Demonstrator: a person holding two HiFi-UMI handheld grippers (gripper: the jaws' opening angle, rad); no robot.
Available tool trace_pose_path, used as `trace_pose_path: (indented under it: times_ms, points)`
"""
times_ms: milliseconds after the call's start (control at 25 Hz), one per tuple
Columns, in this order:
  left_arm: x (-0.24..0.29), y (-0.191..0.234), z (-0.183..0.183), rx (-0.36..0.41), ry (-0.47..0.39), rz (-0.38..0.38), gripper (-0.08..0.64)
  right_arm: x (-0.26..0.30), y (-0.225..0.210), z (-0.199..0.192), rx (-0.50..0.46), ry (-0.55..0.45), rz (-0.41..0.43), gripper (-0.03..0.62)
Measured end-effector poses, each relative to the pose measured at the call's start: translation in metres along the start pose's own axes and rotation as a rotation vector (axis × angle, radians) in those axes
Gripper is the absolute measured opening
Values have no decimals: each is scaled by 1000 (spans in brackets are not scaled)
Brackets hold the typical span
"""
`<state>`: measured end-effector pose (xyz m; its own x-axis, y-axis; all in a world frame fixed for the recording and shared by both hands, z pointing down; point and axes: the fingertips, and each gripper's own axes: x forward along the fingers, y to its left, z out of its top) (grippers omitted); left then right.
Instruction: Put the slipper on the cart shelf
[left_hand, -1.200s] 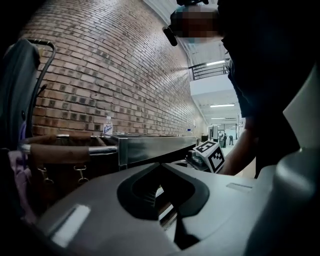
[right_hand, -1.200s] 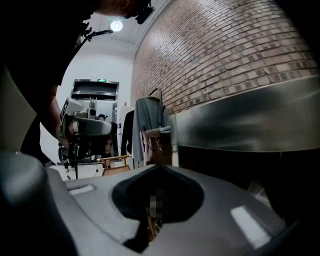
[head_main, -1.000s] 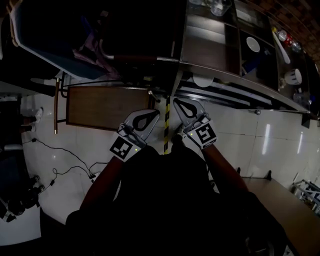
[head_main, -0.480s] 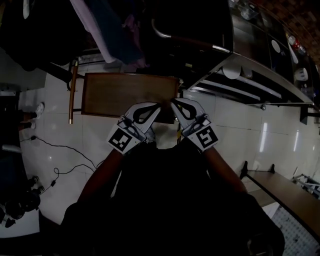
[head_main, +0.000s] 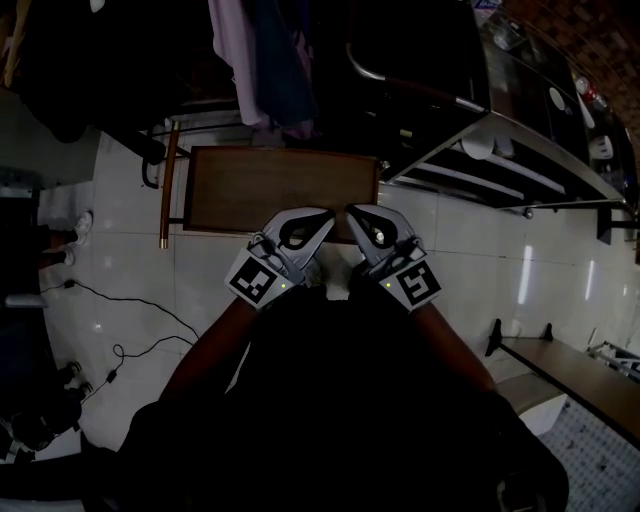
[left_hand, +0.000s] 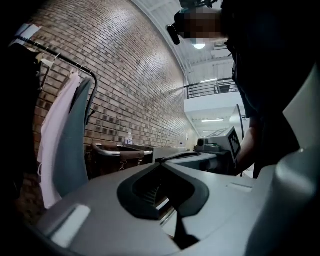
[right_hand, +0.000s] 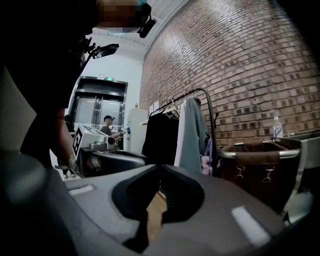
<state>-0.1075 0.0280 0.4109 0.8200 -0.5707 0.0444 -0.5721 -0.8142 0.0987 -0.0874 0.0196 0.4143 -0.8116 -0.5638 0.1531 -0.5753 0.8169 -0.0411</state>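
Observation:
No slipper shows in any view. My left gripper (head_main: 327, 215) and right gripper (head_main: 351, 211) are held side by side at the near edge of a low brown wooden table (head_main: 270, 185). The jaws of both are shut with nothing between them. In the left gripper view the left gripper (left_hand: 161, 161) points past the right one toward a brown-rimmed bin (left_hand: 120, 152). From the right gripper (right_hand: 160, 165) I look toward hanging clothes (right_hand: 189, 132). The steel cart shelves (head_main: 505, 165) run along the upper right, away from both grippers.
A clothes rack (head_main: 265, 60) hangs above the table's far side. A dark bin with a bar handle (head_main: 415, 85) stands beside the cart. A cable (head_main: 130, 300) and shoes (head_main: 78, 225) lie on the white floor at left. A bench (head_main: 570, 365) sits lower right.
Both grippers, still shut, have travelled across the floor. The wooden table has come up under their tips, and the steel shelves have slid away to the right.

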Motion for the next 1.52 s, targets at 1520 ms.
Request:
trace_pose_path:
  times_ms: [1520]
  points:
    - [34, -42, 4, 3, 18, 11, 0, -51, -8, -1, 33, -10, 54, 2]
